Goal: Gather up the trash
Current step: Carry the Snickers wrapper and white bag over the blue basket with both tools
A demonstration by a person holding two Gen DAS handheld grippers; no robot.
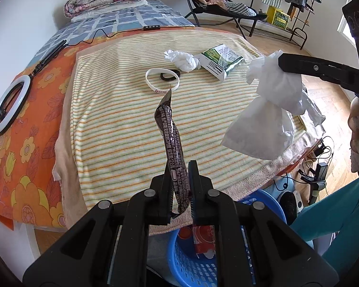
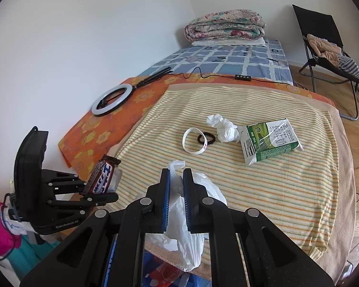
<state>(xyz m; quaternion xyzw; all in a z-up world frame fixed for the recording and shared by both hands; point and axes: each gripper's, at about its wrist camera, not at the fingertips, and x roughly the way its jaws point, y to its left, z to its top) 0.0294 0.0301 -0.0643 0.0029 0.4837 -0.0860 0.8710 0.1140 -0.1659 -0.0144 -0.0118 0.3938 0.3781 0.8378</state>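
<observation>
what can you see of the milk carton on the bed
The milk carton is a green and white box with printed characters and a barcode panel. It looks dented and wrapped in clear film. It lies flat on the striped blanket, beside the crumpled tissue, possibly touching it. Neither gripper touches it.

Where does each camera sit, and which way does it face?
Left wrist: on the left tongs, looking down along them over the striped blanket; they grip a brown wrapper. The right tongs holding tissue and a sleeve show.
Right wrist: on the right tongs, facing the bed and wall; the left tongs and a sleeve show.
Shared: wristband, crumpled tissue, milk carton, ring light, blue basket.
</observation>
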